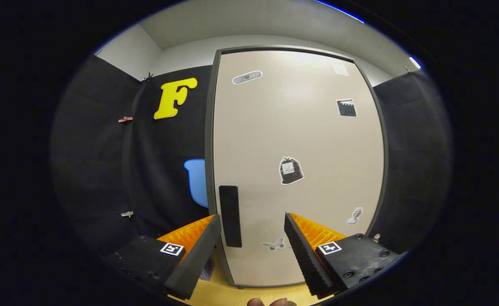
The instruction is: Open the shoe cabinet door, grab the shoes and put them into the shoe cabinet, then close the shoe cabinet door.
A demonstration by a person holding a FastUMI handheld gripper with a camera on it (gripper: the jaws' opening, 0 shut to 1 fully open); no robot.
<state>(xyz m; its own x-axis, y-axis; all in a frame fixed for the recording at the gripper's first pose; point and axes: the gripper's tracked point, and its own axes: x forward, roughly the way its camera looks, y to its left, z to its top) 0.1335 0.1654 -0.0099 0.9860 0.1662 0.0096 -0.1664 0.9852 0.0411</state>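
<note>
Gripper view, nearest first: my gripper (252,221) has its fingers spread wide apart, nothing between the pads. Under them a strip of pale wood floor (219,293), with a bit of a hand (270,302) at the very bottom.

Just ahead, framed between the fingertips — the dark vertical handle (230,216) on the shoe cabinet door (296,140), sitting close to my left finger (198,246) and near the door's left edge. Door looks fully closed, so I judge the opening step not yet done. No shoes seen.

Risks: handle is off-centre toward my left finger, so closing now could catch only one side or slip off. Left fingertip sits about level with the door's edge — pushing straight in could jam it against the dark frame (209,140). Handle looks flush and slim, so grip may be poor.

Room: open space left of the cabinet up to the black cloth wall (105,170). Beyond, stickers (290,171) scattered over the door.
</note>
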